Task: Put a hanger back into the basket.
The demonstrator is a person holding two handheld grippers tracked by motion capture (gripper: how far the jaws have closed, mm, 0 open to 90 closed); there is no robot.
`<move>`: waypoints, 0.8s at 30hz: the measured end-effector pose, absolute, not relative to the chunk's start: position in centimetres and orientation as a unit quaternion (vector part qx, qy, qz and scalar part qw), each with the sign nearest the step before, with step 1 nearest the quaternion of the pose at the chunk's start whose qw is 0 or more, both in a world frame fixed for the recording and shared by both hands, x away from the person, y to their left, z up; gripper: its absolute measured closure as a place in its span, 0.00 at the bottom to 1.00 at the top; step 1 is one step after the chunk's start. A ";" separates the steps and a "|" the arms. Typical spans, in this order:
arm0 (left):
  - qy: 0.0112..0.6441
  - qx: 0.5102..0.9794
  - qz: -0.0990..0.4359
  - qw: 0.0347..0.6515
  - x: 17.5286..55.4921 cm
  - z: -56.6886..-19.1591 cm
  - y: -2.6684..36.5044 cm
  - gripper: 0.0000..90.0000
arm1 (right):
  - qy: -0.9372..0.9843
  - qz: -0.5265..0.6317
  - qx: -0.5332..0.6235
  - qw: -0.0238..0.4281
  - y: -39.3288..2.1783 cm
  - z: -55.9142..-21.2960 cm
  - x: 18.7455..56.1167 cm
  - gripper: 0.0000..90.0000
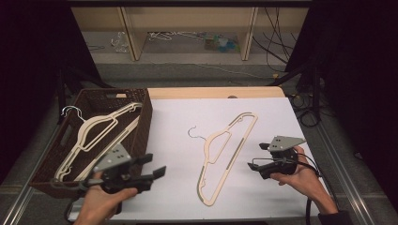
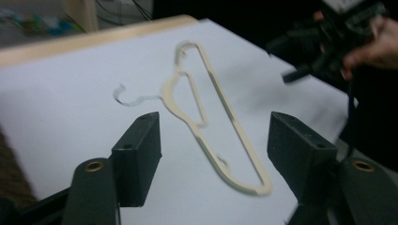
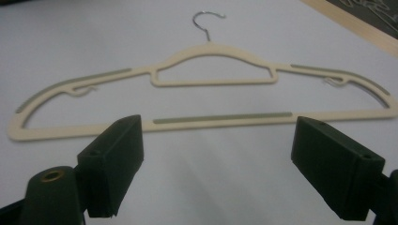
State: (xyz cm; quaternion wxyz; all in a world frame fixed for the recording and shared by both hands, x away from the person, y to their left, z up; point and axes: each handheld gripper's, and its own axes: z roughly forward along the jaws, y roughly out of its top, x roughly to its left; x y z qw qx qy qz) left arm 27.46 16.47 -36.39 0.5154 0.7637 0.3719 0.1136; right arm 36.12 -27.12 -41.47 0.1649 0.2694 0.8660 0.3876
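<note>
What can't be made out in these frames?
- Hangers in the basket: high view, too small and overlapping to count surely; the near ends sit behind the left gripper.
- Basket: high view, near wall covered by the left hand and gripper.
- Hanger on the table: left gripper view, motion blur hides its grey strips.
- Shelf clutter: high view, too small to identify.
- Right gripper: left gripper view, blurred, cut by the frame edge.

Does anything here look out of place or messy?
Nothing much: one cream hanger lies flat on the white table, whole. In the brown basket, the hangers lie slanted, one metal hook poking over its rim.
</note>
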 end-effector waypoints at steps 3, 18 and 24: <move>0.372 0.768 0.106 0.510 27.5 -37.5 15.2 0.38 | 0.864 0.379 0.282 0.173 -27.0 -41.7 36.3 0.19; 0.383 0.790 0.130 0.461 29.6 -42.1 11.4 0.33 | 0.852 0.365 0.331 0.176 -26.5 -42.6 36.5 0.20; 0.379 0.798 0.131 0.450 29.9 -42.7 11.1 0.32 | 0.855 0.364 0.324 0.177 -26.6 -42.9 36.6 0.20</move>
